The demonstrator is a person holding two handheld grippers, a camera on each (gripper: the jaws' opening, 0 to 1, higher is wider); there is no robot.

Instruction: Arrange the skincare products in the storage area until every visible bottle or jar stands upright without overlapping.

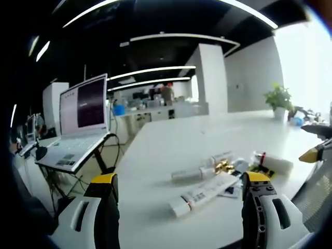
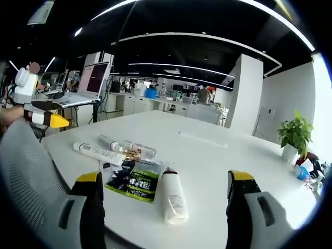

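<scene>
Right gripper view shows the right tool (image 2: 163, 194) with its jaws standing wide apart and nothing between them, held above the near edge of the white tabletop (image 2: 223, 155). Left gripper view shows the left tool (image 1: 181, 194) likewise spread and empty. All skincare products lie flat in one cluster near that edge: a white bottle with a dark cap (image 2: 174, 199) nearest the right tool, a dark green sachet (image 2: 136, 181) touching it, a long white tube (image 2: 98, 153) behind, a slim grey tube (image 2: 139, 149) beyond that, and a small gold-capped item (image 2: 129, 155) among them; its exact type cannot be told. Nothing stands upright yet, so the task appears barely begun. Judged risks: the items touch or overlap, so closing on one may drag or roll a neighbour toward the nearby edge and off the tabletop. The round bottle may spin or slip if clamped off-centre. The tubes look narrow at the cap and may topple once stood up, knocking others down. The flat sachet seems unlikely to stand unsupported.
</scene>
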